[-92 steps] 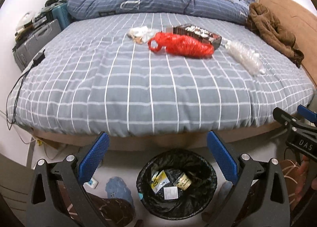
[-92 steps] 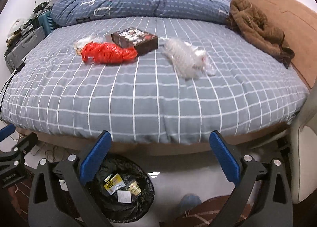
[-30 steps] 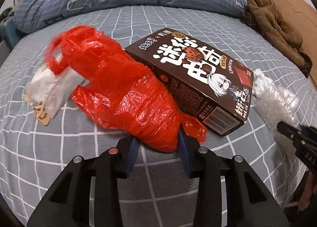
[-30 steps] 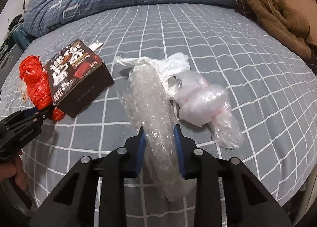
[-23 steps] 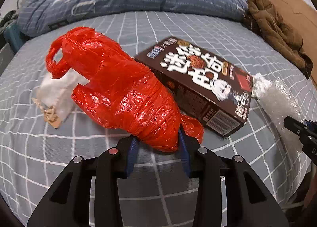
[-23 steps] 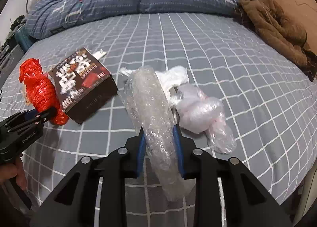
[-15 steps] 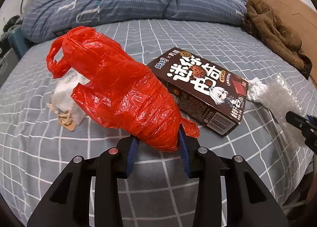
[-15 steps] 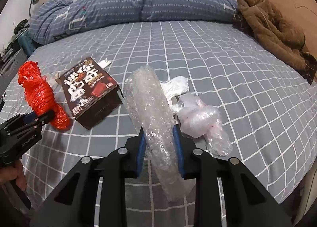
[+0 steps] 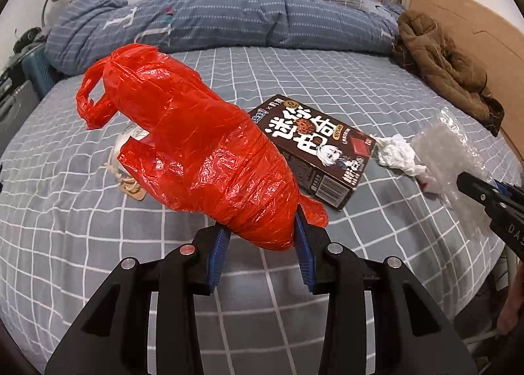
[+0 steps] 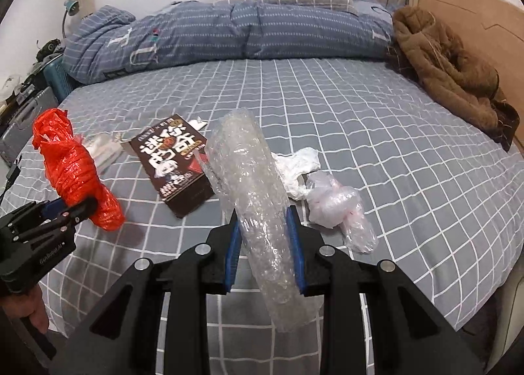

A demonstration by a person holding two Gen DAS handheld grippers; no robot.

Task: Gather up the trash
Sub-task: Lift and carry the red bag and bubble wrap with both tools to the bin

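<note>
My left gripper (image 9: 260, 241) is shut on a crumpled red plastic bag (image 9: 196, 152) and holds it above the bed; the bag also shows in the right wrist view (image 10: 73, 172). My right gripper (image 10: 263, 244) is shut on a roll of clear bubble wrap (image 10: 255, 191), lifted off the bed; it also shows in the left wrist view (image 9: 455, 162). A dark brown snack box (image 9: 314, 152) lies on the grey checked bedsheet (image 9: 65, 227). A crumpled white tissue (image 10: 298, 165) and a clear plastic bag (image 10: 340, 208) lie right of the box.
A white cloth pouch with a string tag (image 9: 129, 175) lies on the bed behind the red bag. A rolled blue duvet (image 10: 229, 31) and pillow sit at the back, a brown coat (image 10: 452, 70) at the right. Cases stand left of the bed (image 10: 19, 123).
Both grippers have closed on their items and lifted them off the bed. Both views have drawn back and up, so the box and the bed look farther away.
</note>
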